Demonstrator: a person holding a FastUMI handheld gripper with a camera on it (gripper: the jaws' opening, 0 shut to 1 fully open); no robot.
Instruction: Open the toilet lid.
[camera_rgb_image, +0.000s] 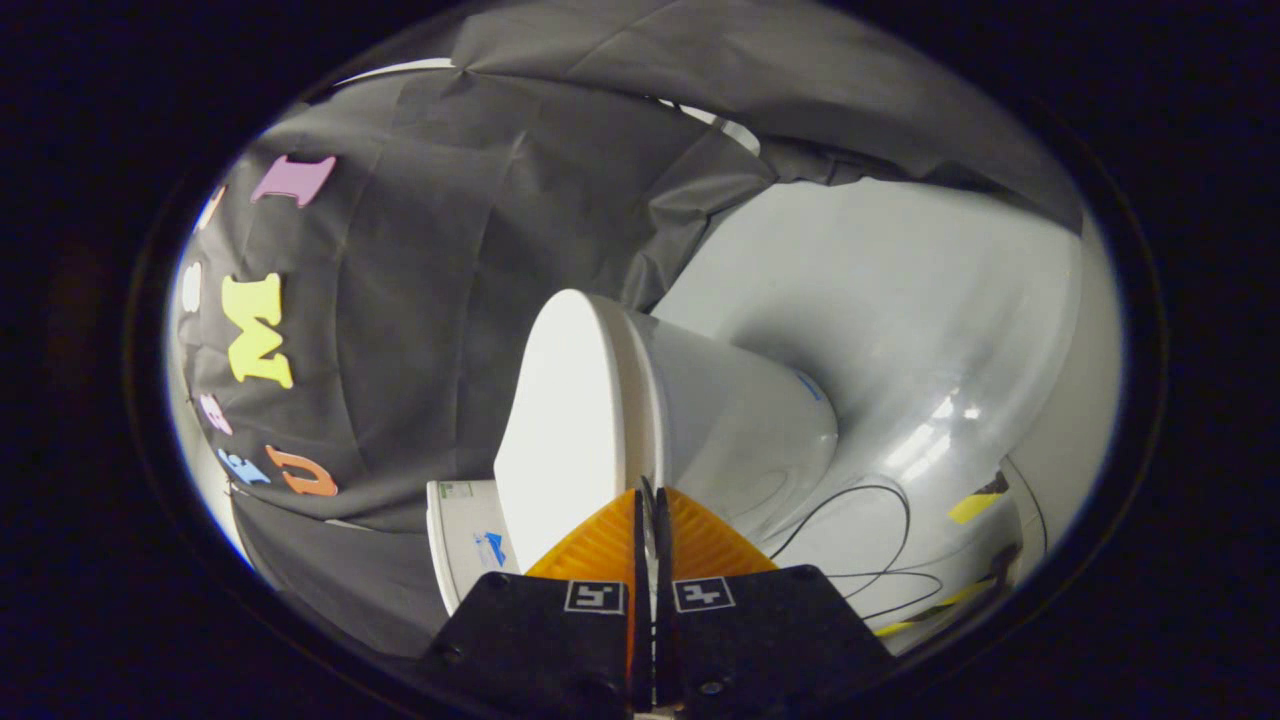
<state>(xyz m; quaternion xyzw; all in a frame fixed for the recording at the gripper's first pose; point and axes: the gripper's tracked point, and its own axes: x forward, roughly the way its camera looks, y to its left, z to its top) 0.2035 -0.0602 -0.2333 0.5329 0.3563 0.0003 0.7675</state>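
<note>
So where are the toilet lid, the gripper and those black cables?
toilet lid (560, 420): gripper view, its flat white top.
gripper (650, 500): gripper view, between its closed fingertips.
cables (880, 540): gripper view, a loop on the floor.

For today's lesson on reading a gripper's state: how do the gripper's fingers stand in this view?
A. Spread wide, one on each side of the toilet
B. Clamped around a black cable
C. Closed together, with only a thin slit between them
C: the gripper has its fingers together with only a thin slit between them, tips near the toilet lid edge; the black cables lie apart on the floor.
</note>
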